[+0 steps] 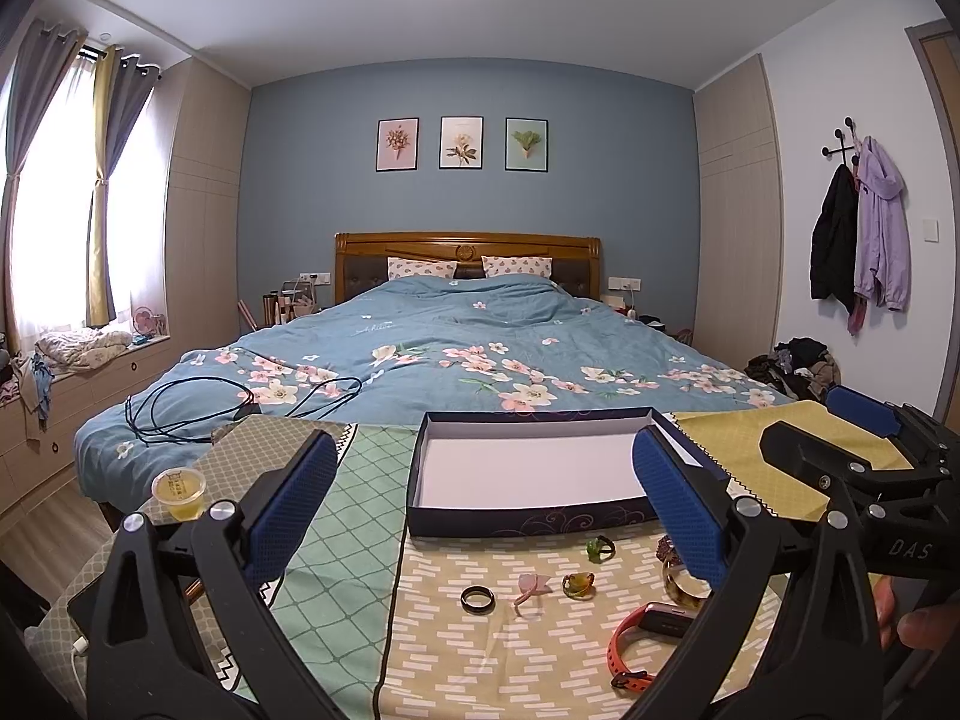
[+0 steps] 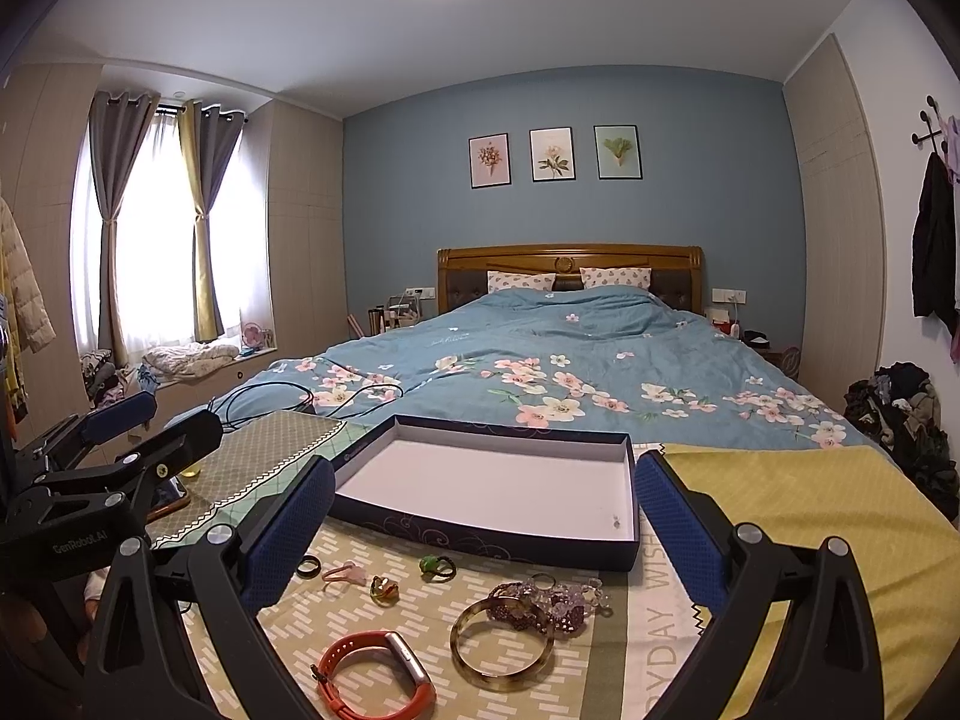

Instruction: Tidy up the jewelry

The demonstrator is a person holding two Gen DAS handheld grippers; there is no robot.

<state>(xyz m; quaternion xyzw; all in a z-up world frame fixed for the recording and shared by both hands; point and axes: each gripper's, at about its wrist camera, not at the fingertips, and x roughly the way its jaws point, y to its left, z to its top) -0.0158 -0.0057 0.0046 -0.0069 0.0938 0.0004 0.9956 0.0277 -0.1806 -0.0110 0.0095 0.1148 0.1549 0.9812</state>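
Note:
An open dark blue box [image 1: 528, 519] [image 2: 480, 531] with a white inside lies on the patterned cloth, empty but for a tiny speck. In front of it lie a black ring [image 1: 477, 599] [image 2: 308, 566], a pink piece [image 1: 531, 587] [image 2: 344, 573], an amber ring [image 1: 579, 584] [image 2: 384, 589], a green ring [image 1: 600, 548] [image 2: 436, 566], a tortoiseshell bangle [image 2: 501, 642] [image 1: 678, 585], a beaded bracelet [image 2: 549, 600] and an orange watch band [image 1: 645, 639] [image 2: 375, 675]. My left gripper [image 1: 486, 516] is open above the rings. My right gripper [image 2: 480, 531] is open above the bangle.
The work surface is covered with patterned cloths, green [image 1: 354, 516] and yellow [image 2: 810, 516]. A small cup of yellow jelly [image 1: 179, 492] stands at the left. A bed with a blue floral duvet [image 1: 456, 354] and black cables [image 1: 198, 402] lies behind.

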